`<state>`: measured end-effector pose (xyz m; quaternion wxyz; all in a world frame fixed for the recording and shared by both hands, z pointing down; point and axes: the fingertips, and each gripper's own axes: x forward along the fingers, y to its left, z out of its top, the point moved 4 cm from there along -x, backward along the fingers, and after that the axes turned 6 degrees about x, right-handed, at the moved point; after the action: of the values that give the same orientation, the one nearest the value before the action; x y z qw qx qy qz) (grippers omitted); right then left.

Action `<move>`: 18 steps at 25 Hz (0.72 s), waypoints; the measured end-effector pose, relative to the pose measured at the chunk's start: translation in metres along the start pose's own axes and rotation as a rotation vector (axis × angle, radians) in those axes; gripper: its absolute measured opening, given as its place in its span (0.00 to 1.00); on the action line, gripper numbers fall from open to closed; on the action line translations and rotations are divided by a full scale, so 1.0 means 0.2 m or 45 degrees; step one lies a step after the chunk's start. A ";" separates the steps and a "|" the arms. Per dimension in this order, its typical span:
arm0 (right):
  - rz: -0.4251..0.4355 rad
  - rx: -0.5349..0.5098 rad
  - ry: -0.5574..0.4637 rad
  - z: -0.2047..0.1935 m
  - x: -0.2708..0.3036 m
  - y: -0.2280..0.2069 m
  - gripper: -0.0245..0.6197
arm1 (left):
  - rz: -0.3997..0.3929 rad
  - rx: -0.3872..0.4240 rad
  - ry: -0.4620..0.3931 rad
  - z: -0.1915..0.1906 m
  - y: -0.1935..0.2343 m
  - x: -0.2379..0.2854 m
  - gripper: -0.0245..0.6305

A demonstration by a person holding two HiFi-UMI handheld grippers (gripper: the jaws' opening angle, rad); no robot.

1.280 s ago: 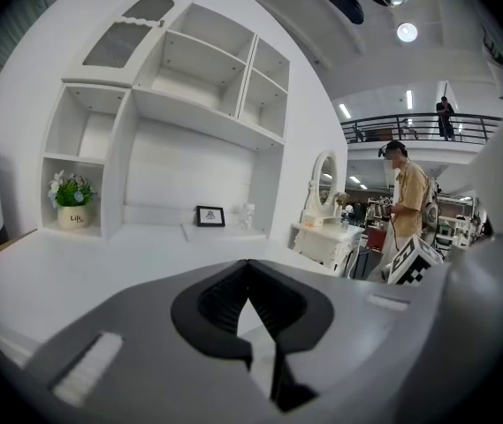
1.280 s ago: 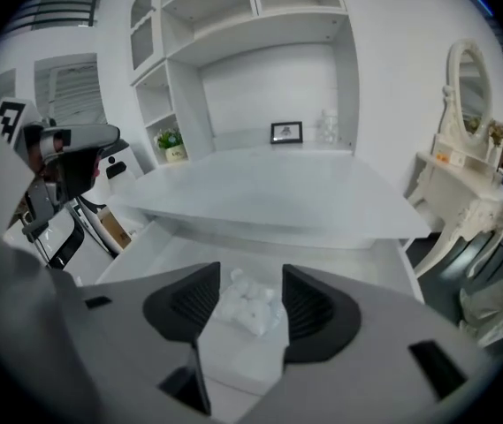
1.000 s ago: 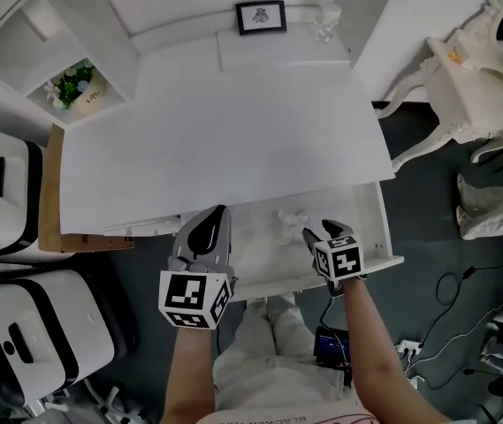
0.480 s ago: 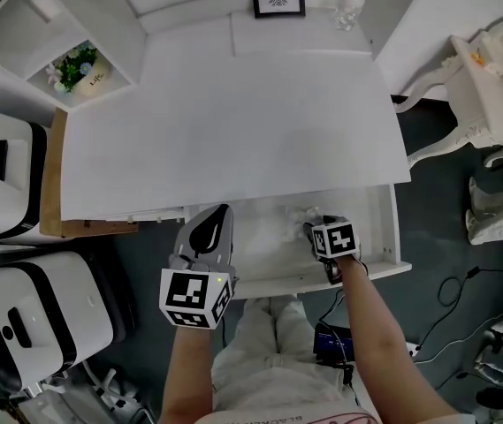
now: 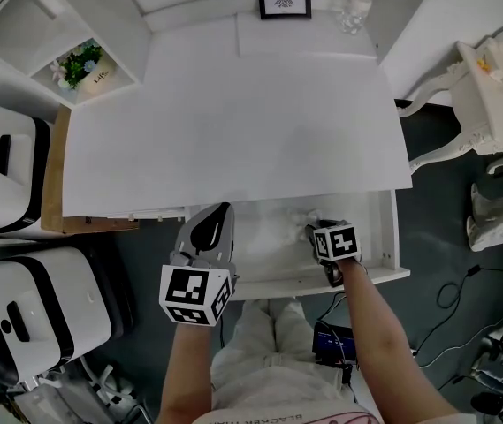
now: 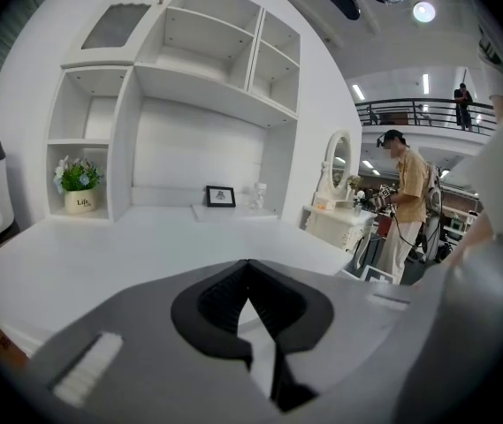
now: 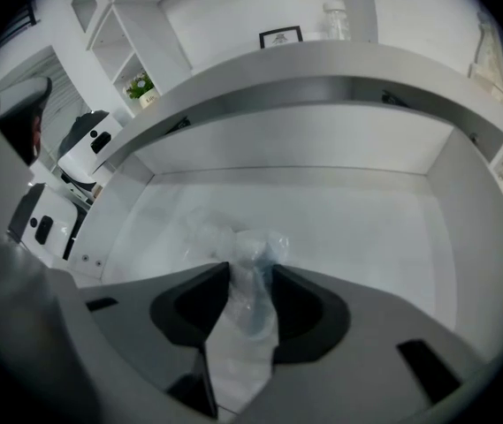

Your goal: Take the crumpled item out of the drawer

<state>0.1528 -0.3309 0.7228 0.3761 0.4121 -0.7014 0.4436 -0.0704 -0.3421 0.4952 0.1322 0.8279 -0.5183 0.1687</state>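
Jaws of right gripper [image 5: 315, 230], now sunk into the drawer [image 5: 278, 285], have just been closing and pinch the crumpled item [image 7: 249, 263] on its floor, so lift-out looks next; left gripper [image 5: 217, 215] clenched, empty.

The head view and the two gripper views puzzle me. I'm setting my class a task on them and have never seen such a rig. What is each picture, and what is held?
There is no robot here: a person holds a two-jaw gripper in each hand. The head view comes from a camera on the person's head, looking down on a white desk with its drawer pulled open. Each gripper view comes from a camera riding on that gripper and looking along its jaws. The left gripper is shut and empty, near the drawer's left end. The right gripper reaches into the drawer. Its jaws have just been closing, and they now seem to pinch a crumpled clear plastic item, the only thing visible in the drawer. A small picture frame stands at the back of the desk.
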 end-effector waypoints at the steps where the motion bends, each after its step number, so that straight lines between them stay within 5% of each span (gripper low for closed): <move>1: 0.024 0.016 0.012 0.00 0.00 0.01 0.25 | 0.001 -0.001 -0.001 0.00 0.00 0.00 0.05; 6: 0.059 0.013 0.013 0.00 -0.02 0.05 0.14 | 0.010 0.003 -0.013 0.03 0.00 -0.02 0.05; 18: 0.092 -0.038 -0.053 0.06 -0.20 0.14 0.11 | 0.002 0.023 -0.074 0.13 -0.04 -0.08 0.05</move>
<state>0.1413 -0.3252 0.6743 0.3513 0.3898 -0.7301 0.4377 -0.0668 -0.3358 0.4645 0.1094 0.8333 -0.5209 0.1493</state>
